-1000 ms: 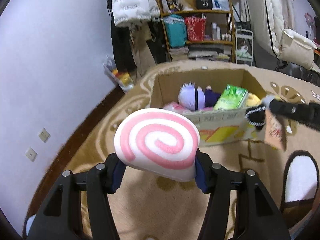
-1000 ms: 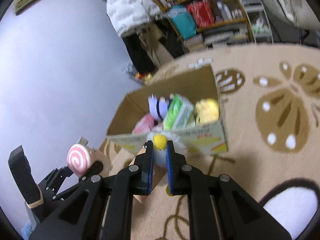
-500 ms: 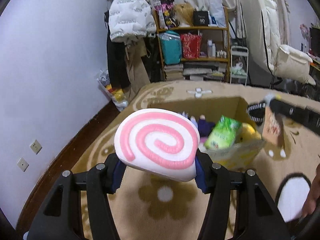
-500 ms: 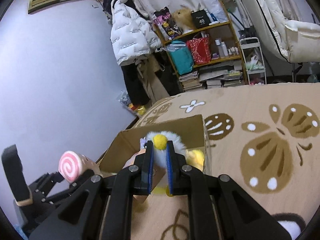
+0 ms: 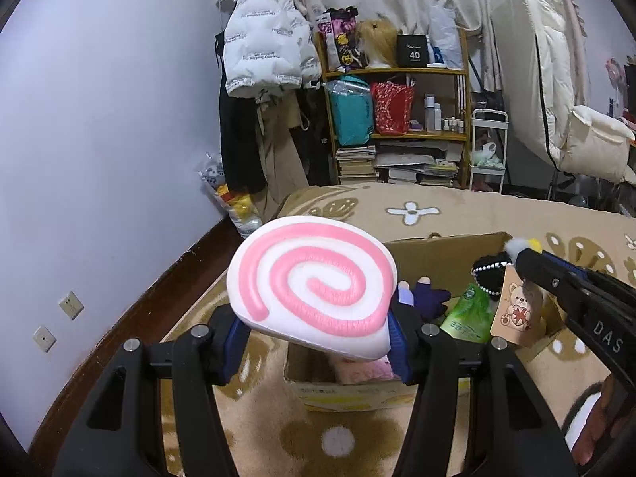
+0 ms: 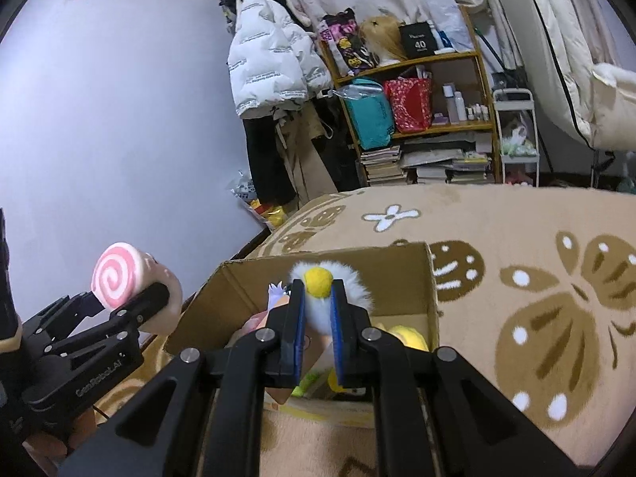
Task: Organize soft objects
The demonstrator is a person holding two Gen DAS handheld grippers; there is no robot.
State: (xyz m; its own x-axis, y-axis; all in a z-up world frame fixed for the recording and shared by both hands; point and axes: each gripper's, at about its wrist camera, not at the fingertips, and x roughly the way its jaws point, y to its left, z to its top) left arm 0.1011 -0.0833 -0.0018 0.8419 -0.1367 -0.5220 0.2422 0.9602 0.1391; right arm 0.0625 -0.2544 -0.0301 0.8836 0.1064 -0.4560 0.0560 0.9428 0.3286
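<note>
My left gripper (image 5: 318, 330) is shut on a white plush roll with a pink spiral (image 5: 314, 282), held above the near left corner of an open cardboard box (image 5: 445, 246). It also shows in the right wrist view (image 6: 119, 278). My right gripper (image 6: 318, 302) is shut on a white fluffy plush with a yellow pompom (image 6: 318, 280), with a bear tag (image 5: 514, 310), held over the box (image 6: 397, 262). Inside the box lie a purple-haired doll (image 5: 421, 294), a green packet (image 5: 467, 314), a pink plush (image 5: 361, 369) and a yellow plush (image 6: 409, 336).
The box stands on a beige patterned rug (image 6: 536, 278). A purple wall (image 5: 99, 139) runs along the left. A wooden shelf (image 5: 401, 119) with bags and books, a hanging white jacket (image 5: 266, 55) and a white chair (image 5: 576, 131) stand at the back.
Both grippers have risen and moved forward over the box, each still holding its plush. The views tilted up, showing more of the room.
</note>
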